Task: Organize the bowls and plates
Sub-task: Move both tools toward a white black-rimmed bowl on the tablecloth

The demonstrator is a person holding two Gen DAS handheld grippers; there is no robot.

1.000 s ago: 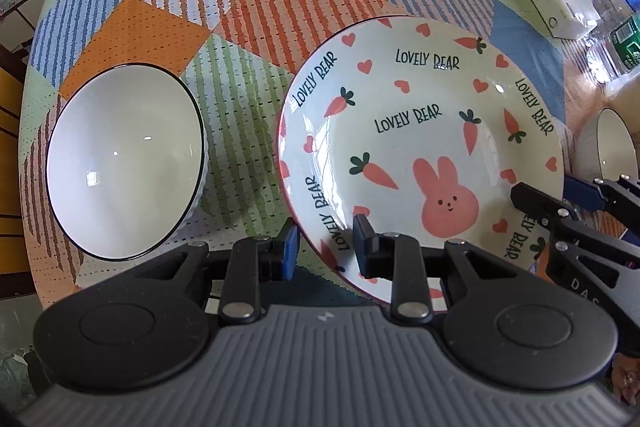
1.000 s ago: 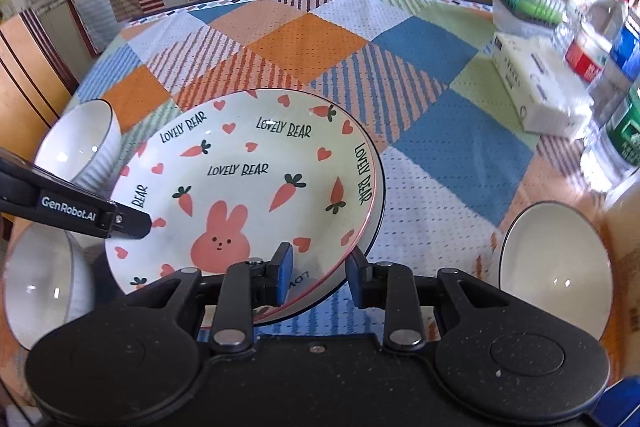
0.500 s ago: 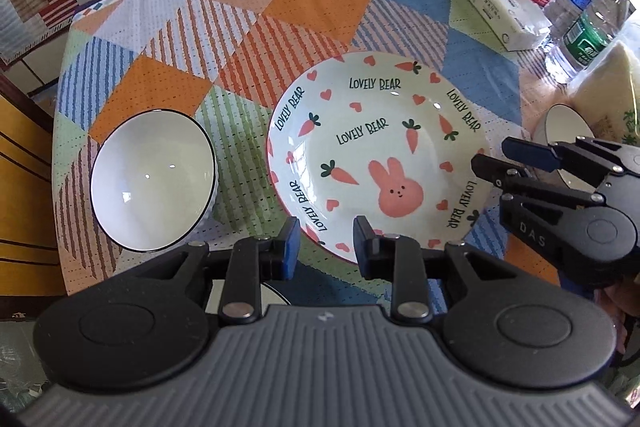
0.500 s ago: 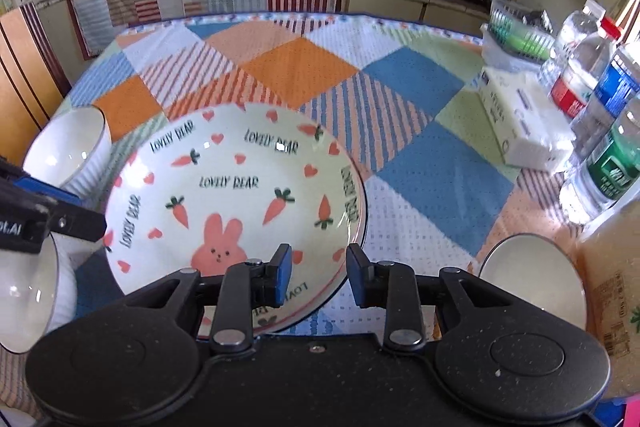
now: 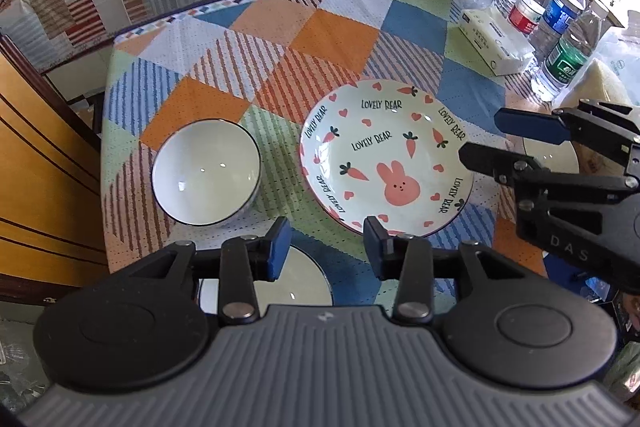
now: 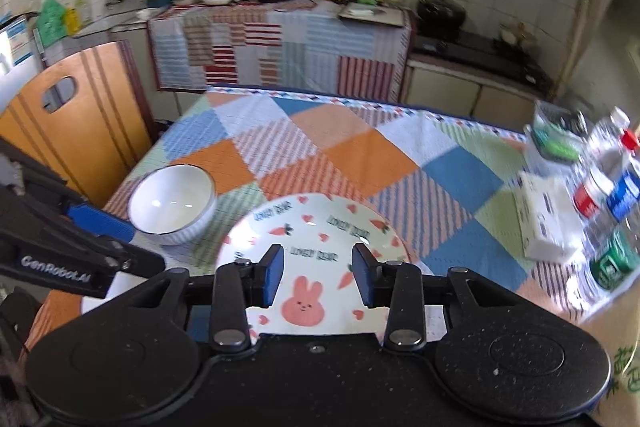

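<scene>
- Left wrist view: our left gripper [image 5: 326, 241] hangs above the table [image 5: 336, 39], its fingers [image 5: 279, 241] apart with nothing between them; they have just been opening.
- The rabbit plate [image 5: 386, 159] lies flat on the checked cloth, clear of both grippers. A white bowl [image 5: 206, 171] sits just beside it on the left, not touching it.
- A second bowl [image 5: 296, 281] shows partly under our fingers, and a third one [image 5: 550, 157] lies mostly hidden behind the right gripper [image 5: 482, 139], which reaches in from the right.
- Water bottles [image 5: 560, 23] and a tissue pack [image 5: 494, 43] stand along the far right edge.
- Right wrist view, blurred: our right gripper [image 6: 318, 269] hovers over the plate [image 6: 316, 247], fingers [image 6: 363, 277] apart and empty, having just been opening.
- The bowl [image 6: 172, 203] sits left of the plate, with the left gripper [image 6: 120, 241] in front of it.
</scene>
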